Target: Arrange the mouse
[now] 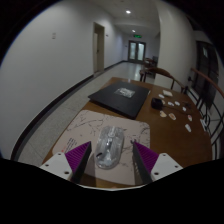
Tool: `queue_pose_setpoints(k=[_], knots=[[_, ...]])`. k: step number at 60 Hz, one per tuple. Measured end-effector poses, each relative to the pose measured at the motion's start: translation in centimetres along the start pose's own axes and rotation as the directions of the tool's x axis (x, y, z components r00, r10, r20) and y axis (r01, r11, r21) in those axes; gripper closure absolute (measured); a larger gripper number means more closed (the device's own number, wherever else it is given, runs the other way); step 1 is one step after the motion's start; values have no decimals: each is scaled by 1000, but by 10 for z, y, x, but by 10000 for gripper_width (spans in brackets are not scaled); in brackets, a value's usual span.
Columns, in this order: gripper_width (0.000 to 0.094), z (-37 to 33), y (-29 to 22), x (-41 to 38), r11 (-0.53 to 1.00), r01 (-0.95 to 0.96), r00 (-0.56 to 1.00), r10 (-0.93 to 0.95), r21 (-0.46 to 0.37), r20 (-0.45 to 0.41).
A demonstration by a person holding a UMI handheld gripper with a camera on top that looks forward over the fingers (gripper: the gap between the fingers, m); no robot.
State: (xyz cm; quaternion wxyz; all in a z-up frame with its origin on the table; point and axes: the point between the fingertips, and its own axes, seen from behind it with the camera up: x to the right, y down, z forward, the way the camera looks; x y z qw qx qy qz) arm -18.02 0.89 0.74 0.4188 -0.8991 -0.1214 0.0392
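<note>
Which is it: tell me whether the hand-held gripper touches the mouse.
Apart. The gripper view shows the mouse between the open hand-held gripper fingers, with a gap visible at each side.

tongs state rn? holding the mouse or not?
Tongs: open. The mouse lies on the table between the fingers, gaps at both sides, not gripped.

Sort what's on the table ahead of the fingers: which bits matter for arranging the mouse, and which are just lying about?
Job:
- mouse, standing between the open fingers of the gripper
- pale sheet under it

Lying about:
- black mat beyond
- small white pieces beside the mat
- table
</note>
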Motion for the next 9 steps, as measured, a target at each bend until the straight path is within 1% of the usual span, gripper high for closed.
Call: queue_pose_setpoints(k=[2, 9], knots=[[74, -10, 1, 3, 1000, 24, 1000, -24, 11, 18], [81, -60, 11, 21, 996, 83, 994, -85, 34, 71]])
